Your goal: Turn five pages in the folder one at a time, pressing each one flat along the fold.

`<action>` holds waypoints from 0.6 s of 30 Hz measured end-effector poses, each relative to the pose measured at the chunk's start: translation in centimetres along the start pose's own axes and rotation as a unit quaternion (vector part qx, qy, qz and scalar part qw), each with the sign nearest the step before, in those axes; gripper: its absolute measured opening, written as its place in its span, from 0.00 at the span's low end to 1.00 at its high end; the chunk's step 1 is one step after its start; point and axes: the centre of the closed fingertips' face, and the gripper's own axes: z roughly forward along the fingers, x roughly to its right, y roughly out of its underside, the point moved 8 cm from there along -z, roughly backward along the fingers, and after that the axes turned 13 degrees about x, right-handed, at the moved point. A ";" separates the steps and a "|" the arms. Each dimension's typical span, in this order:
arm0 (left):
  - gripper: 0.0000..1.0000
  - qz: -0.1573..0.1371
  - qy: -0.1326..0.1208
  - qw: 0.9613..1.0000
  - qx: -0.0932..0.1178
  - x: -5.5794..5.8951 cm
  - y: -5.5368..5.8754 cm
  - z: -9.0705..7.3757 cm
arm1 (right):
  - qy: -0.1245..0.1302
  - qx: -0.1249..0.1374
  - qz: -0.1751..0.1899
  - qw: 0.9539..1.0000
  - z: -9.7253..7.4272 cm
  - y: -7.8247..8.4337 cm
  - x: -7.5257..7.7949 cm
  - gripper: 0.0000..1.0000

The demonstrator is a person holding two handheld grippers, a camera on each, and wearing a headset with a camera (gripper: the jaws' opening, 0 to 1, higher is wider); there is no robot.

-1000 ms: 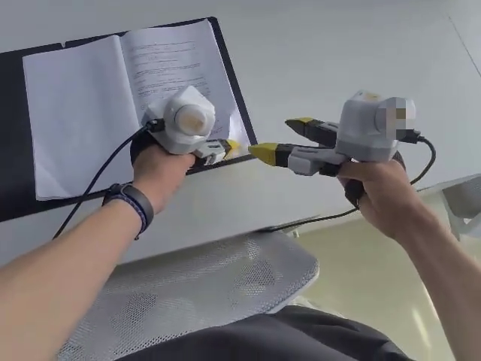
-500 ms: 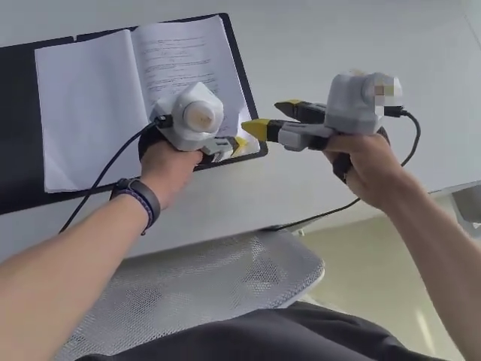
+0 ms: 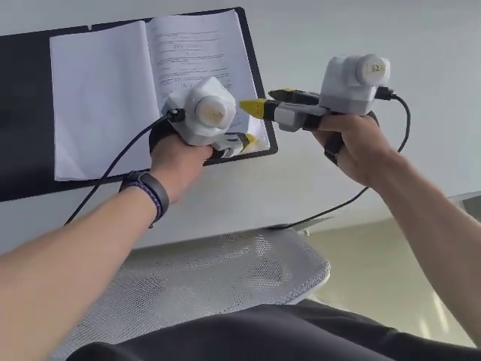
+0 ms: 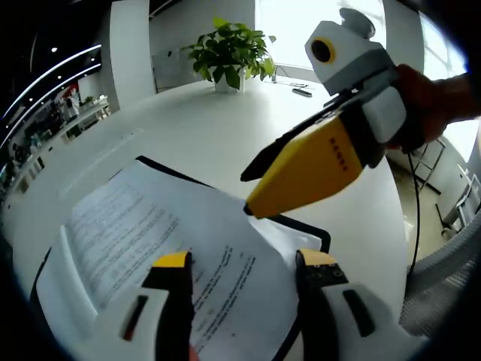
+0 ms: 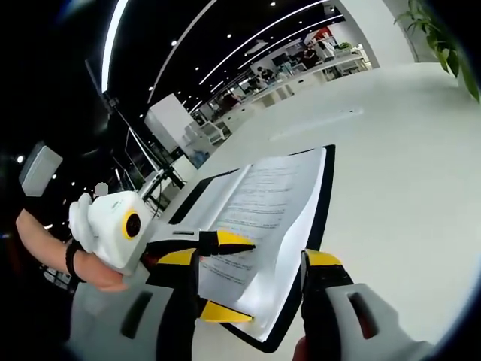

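Observation:
The open folder (image 3: 259, 83) lies on the white table, black cover under white pages (image 3: 105, 98); the right page (image 3: 199, 56) carries printed text. My left gripper (image 3: 242, 141) is at that page's lower right corner, jaws open. In the left gripper view the left gripper (image 4: 244, 263) is spread over the printed page (image 4: 143, 226). My right gripper (image 3: 263, 101) hovers open just right of the folder, its yellow jaw (image 4: 308, 169) close above the corner. The right gripper view has the right gripper (image 5: 248, 259) open toward the folder (image 5: 319, 203) and the left gripper (image 5: 222, 274).
A grey mesh chair back (image 3: 225, 278) sits below the table's near edge (image 3: 301, 218). Cables trail from both grippers. A potted plant (image 4: 229, 53) stands far across the white table (image 4: 225, 128).
My right gripper has moved left and up, closing in on the folder's lower right corner. The left gripper has stayed at the page corner. The head camera has shifted.

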 end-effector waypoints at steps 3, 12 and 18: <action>0.54 -0.002 -0.002 1.000 -0.001 0.0 -0.1 0.0 | -0.002 -0.001 0.007 1.000 0.4 0.1 0.2 0.52; 0.54 -0.003 -0.005 1.000 0.000 0.0 -0.1 0.0 | -0.017 -0.009 0.023 1.000 1.6 0.5 0.2 0.43; 0.54 -0.004 -0.007 1.000 0.001 0.0 -0.1 0.0 | -0.024 -0.017 0.036 0.999 2.4 0.8 0.3 0.38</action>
